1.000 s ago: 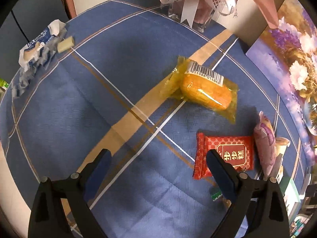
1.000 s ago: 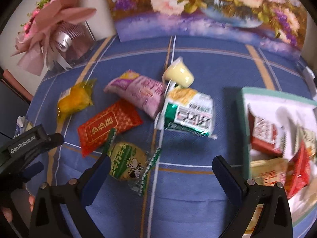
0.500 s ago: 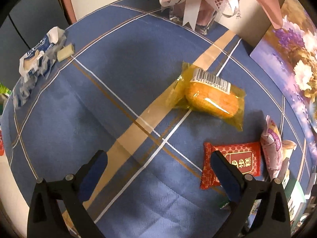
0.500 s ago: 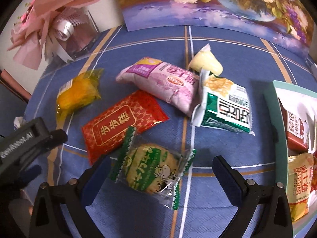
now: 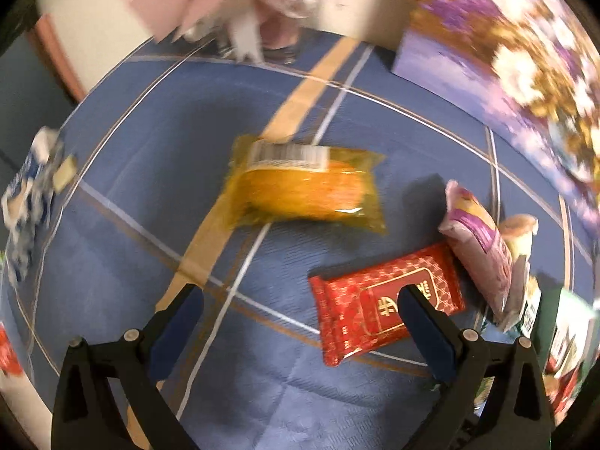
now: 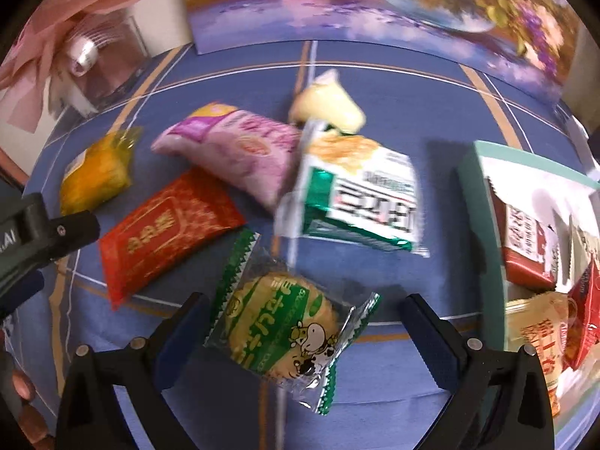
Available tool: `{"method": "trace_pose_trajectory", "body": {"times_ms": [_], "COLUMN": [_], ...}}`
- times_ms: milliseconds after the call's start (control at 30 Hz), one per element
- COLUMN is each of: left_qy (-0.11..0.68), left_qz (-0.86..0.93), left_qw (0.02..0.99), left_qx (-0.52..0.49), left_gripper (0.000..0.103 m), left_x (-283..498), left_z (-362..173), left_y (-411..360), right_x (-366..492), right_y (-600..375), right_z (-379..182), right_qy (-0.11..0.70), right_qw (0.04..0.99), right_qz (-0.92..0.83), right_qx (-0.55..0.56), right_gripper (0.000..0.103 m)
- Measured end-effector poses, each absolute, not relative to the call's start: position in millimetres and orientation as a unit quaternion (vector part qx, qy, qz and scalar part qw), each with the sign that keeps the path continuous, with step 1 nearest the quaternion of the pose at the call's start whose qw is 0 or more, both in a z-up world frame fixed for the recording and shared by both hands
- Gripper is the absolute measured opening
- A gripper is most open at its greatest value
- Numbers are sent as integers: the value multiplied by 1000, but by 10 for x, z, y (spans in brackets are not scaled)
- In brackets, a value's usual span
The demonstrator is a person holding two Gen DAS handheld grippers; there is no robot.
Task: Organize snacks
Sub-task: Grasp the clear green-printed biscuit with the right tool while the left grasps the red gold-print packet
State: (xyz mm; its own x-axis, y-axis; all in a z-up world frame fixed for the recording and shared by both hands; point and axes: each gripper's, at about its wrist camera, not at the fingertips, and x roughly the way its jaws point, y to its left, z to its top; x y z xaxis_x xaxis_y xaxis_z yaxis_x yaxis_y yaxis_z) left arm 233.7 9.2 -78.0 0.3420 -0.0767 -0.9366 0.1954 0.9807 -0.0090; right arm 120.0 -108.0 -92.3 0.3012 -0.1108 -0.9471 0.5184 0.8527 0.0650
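Now my right claw (image 6: 300, 332) gapes wide around the green cookie packet (image 6: 287, 328); my left claw (image 5: 300, 322), wide too, hovers empty beside the red packet (image 5: 378, 309).

Both are the same build: the left matte black plastic two-finger gripper (image 5: 300, 318) has chunky angular arms tipped with dark navy blue pads (image 5: 176, 330), and small silver screws sit along the top of each arm. The right matte black plastic two-finger gripper (image 6: 303, 322) matches it, navy pads (image 6: 431, 341) and silver screws included. From the right camera, the left one's body carries white lettering ending in "AI". Bare fingertips (image 6: 22, 386) peek in beside it.
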Motion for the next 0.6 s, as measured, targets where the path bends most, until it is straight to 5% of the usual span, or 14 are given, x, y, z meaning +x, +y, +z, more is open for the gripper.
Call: {"method": "trace_pose_trajectory", "body": {"times_ms": [600], "left_qy": [548], "left_qz": [-186], "left_qw": [807], "left_qx": [119], "left_gripper": [103], "left_x": [2389], "left_z": [-928], "left_y": [-435], "right_x": [1001], "right_y": [-1362], "right_z": [-914], "right_qy": [565], "right_qw": [779], "right_qz": [-196], "right_qx": [187], "right_gripper": [103]}}
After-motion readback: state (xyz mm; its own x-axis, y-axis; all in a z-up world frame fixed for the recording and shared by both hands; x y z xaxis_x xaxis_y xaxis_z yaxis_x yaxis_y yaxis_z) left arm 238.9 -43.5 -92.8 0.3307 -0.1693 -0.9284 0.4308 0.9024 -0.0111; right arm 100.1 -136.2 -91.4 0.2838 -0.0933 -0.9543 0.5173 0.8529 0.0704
